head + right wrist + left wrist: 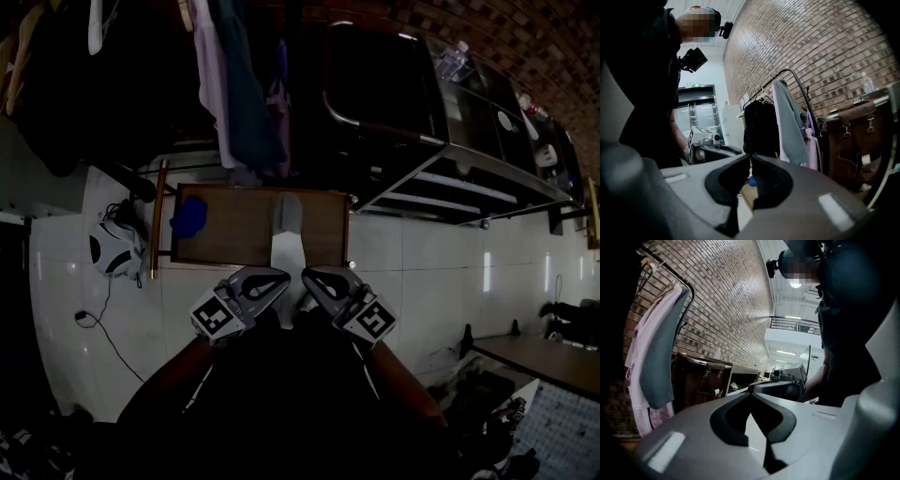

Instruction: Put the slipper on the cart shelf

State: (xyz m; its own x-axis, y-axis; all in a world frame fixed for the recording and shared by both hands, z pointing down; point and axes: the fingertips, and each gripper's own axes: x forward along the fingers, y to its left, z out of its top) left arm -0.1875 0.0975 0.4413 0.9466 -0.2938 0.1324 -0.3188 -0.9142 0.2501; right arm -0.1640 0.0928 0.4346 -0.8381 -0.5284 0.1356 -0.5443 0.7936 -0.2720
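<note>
**Q:** Head view: what state are the claws in, and where is the slipper?

**A:** The left gripper (279, 277) and right gripper (309, 276) sit side by side close to the operator's body, with their tips almost meeting. Both are pinched together and empty. A grey-and-white item, judged to be the slipper (286, 230), lies straight ahead of both tips, near them but not touching. It rests on a wooden platform (234, 234), with its white end reaching the near edge. A blue object (190, 216) lies ahead and to the left of the left gripper. The cart (450, 155) stands ahead and to the right of the right gripper, well apart from it. No slipper shows on its shelves.

**Q:** Left gripper view?

**A:** The jaws meet at the tips with nothing between them. The right gripper shows just beyond them, and hanging garments (658, 357) are off to the left. The slipper is out of frame.

**Q:** Right gripper view?

**A:** The jaws are closed tip to tip and hold nothing. Below the tips, a strip of the platform and the blue object can be seen. The slipper cannot be made out here.

**Q:** Which step is in hand, and what does the next move call for?

**A:** This looks like the pre-grasp step, with pickup not yet begun.
1. Open one claw wide.
2. Advance it forward and down over the slipper.
3. Close on the slipper.
4. Carry it right to a cart shelf.
</note>
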